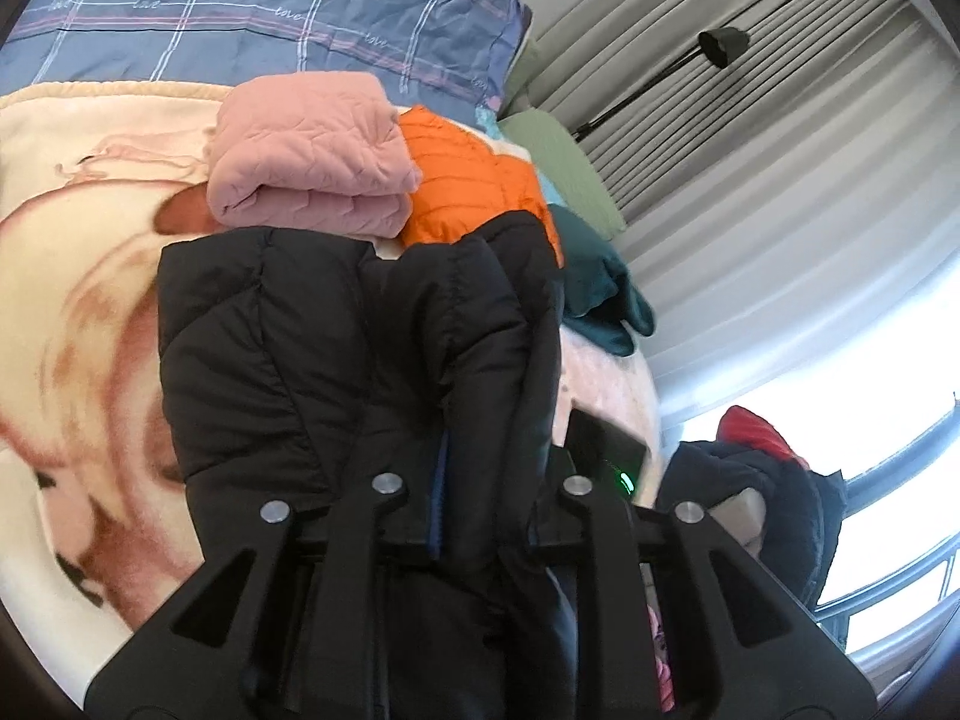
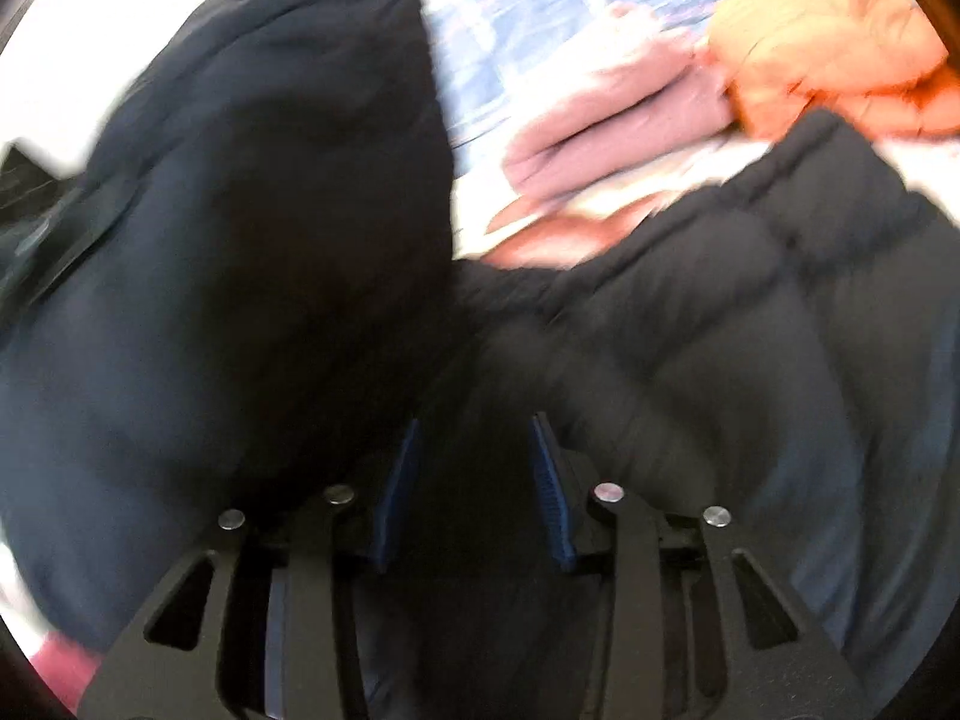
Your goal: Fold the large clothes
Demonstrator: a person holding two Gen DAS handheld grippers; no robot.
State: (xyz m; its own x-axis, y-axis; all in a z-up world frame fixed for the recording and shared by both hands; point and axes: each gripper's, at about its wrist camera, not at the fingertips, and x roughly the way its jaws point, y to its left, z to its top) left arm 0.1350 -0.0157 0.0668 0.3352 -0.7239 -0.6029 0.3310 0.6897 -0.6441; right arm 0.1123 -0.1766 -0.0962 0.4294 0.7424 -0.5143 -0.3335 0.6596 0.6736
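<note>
The left gripper [image 1: 474, 480] is clamped narrow on a bunched fold of the black jacket [image 1: 336, 348]; the fabric rises between its fingers and hides the tips, with only a strip of blue pad [image 1: 437, 504] showing against the cloth. Beyond those fingers the jacket drapes over a cream blanket [image 1: 78, 312] with a brown animal print. Past the jacket's far edge lies a folded pink garment [image 1: 306, 162], and touching it on the right an orange puffer [image 1: 474, 180]. Further right of the left gripper sits a dark green garment [image 1: 600, 282], and behind everything a blue checked quilt [image 1: 240, 18]. In the blurred right wrist view, the right gripper [image 2: 474, 468] has its blue pads [image 2: 549, 480] standing apart with dark jacket [image 2: 720, 330] cloth filling the gap; whether the pads press on it I cannot tell. A big fold of the jacket bulges up left of these fingers, and quilted panels spread to their right. Ahead and to the right lie the pink garment [image 2: 606, 138] and orange puffer [image 2: 840, 42].
</note>
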